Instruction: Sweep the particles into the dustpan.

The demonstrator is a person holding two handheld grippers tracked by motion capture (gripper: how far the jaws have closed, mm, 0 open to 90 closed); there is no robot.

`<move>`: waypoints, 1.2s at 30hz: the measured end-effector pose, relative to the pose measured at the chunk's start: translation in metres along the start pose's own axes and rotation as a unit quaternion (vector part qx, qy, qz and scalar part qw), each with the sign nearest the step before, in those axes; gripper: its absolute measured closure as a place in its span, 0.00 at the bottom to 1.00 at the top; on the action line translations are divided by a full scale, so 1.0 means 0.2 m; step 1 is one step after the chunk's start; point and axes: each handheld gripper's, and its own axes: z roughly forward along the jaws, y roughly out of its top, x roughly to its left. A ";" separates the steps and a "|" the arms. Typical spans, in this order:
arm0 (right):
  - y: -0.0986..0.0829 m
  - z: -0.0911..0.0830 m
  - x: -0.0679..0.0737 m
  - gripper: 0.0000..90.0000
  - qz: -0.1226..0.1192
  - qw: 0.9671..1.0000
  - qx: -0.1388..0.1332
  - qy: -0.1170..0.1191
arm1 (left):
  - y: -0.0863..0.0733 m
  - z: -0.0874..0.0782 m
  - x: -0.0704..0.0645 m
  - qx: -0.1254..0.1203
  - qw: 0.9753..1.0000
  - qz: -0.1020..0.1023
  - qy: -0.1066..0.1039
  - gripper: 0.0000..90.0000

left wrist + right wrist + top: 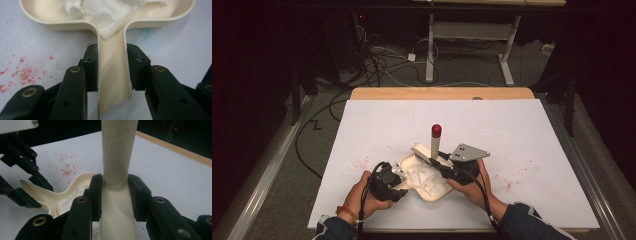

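Observation:
A cream dustpan-shaped tray [435, 192] lies near the front of the white table, with crumpled white tissue [422, 175] in it. My left gripper [399, 181] is shut on the tray's narrow handle [112, 75], one jaw on each side. The tissue [102, 12] fills the pan [50, 17] just beyond. My right gripper [439, 162] is shut on a cream tool [435, 145] that stands upright over the tray, with a red cap [436, 130] on top. In the right gripper view the jaws [116, 182] clamp the tool's shaft [117, 155] low down.
Red specks [364, 162] dot the white table sheet [522, 145] left of the tray, and fainter ones lie to the right [507, 184]. The wooden table edge [442, 93] is at the back. Cables [382, 65] and a desk frame [430, 50] are on the floor beyond.

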 end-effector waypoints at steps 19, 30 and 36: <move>0.09 -0.16 -0.08 0.76 0.012 0.999 -0.043 -0.003 | 0.00 0.05 0.01 0.009 1.000 0.001 0.000 0.69; 0.08 -0.23 -0.22 0.76 0.042 0.997 -0.051 -0.026 | 0.00 0.05 0.01 0.010 1.000 0.000 -0.001 0.69; 0.00 -0.17 -0.31 0.76 0.022 0.998 0.000 -0.061 | 0.00 0.05 0.01 0.009 1.000 -0.001 -0.001 0.69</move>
